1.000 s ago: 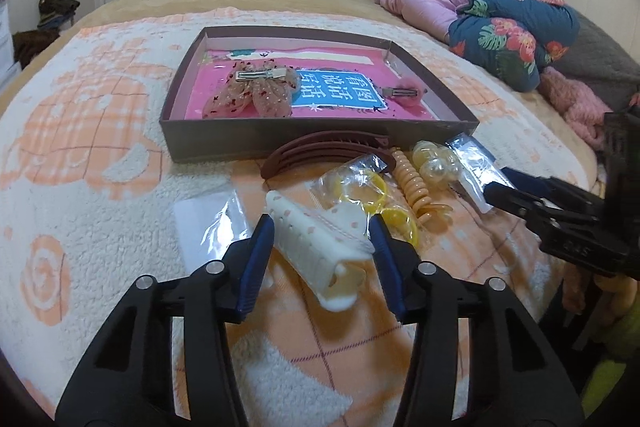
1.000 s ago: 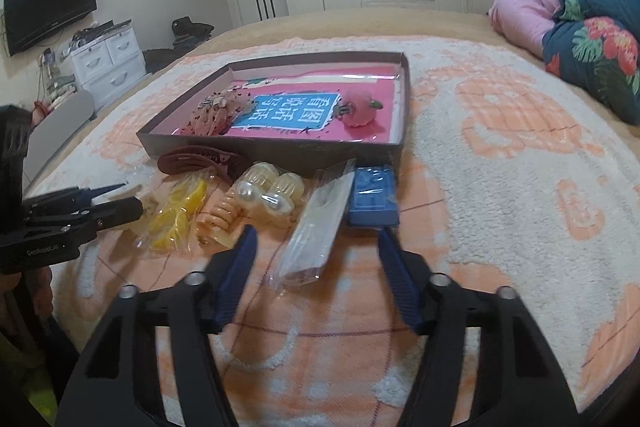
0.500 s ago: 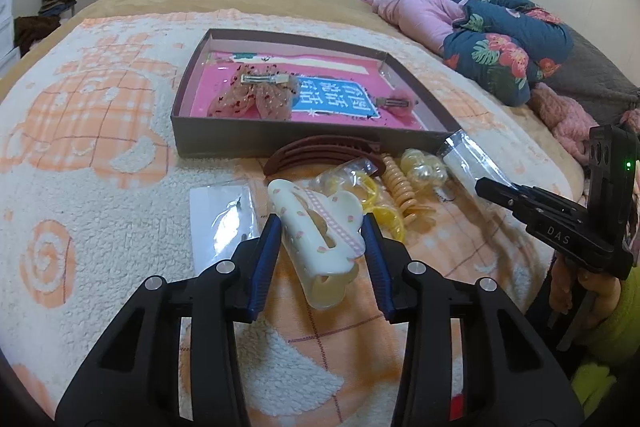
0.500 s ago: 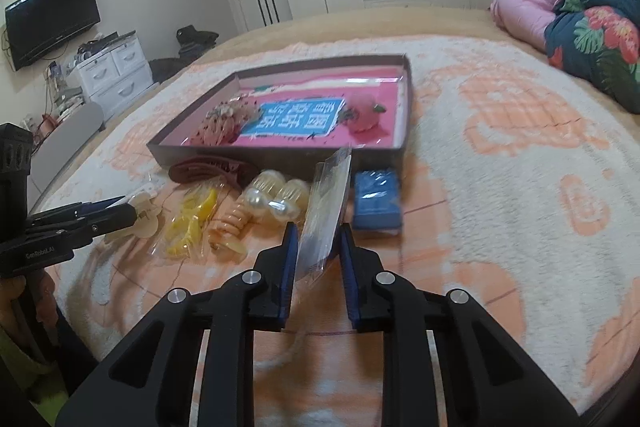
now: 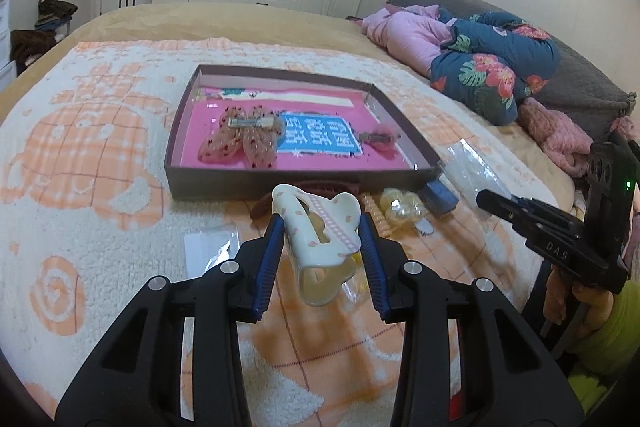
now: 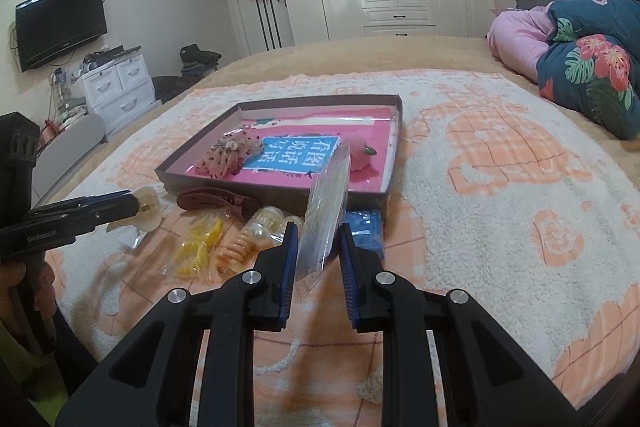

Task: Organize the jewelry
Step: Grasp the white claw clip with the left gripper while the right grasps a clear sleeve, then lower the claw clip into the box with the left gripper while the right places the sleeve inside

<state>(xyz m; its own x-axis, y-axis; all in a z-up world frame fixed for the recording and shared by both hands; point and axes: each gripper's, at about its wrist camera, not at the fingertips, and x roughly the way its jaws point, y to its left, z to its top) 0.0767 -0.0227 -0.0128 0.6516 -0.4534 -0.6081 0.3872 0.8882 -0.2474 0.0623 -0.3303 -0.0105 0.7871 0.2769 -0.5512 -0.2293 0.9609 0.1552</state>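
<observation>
jewelry is split between your two hands and the bed right now. nearest you, your left gripper [image 5: 322, 233] has its fingers narrowing on a white hair claw [image 5: 318, 231], pads against its sides, lifted clear of the blanket [image 5: 80, 155]. your right gripper [image 6: 318, 247] has its fingers drawn in narrow on a clear packet [image 6: 326, 203], which stands up tilted between them.

just beyond, loose pieces lie on the blanket in a tight row: a yellow packet [image 6: 200, 247], an orange coil tie [image 6: 236, 247], a pearl packet [image 6: 266, 221], a dark red clip [image 6: 216, 199], a blue packet [image 6: 366, 229] touching the box wall, and a flat clear bag [image 5: 210, 245] on the left.

further on, the box [image 5: 280, 183] already holds a pink bow clip [image 5: 240, 139] and a small pink clip [image 5: 380, 139] on its pink liner, so i judge the job is early to midway: two in, two in hand, about six left.

for room, the near wall of the box stands between your hands and the liner, so both pieces need to clear that edge. the middle and far strip of the liner look free. the two grippers are well apart, and the blanket to the right is open.
</observation>
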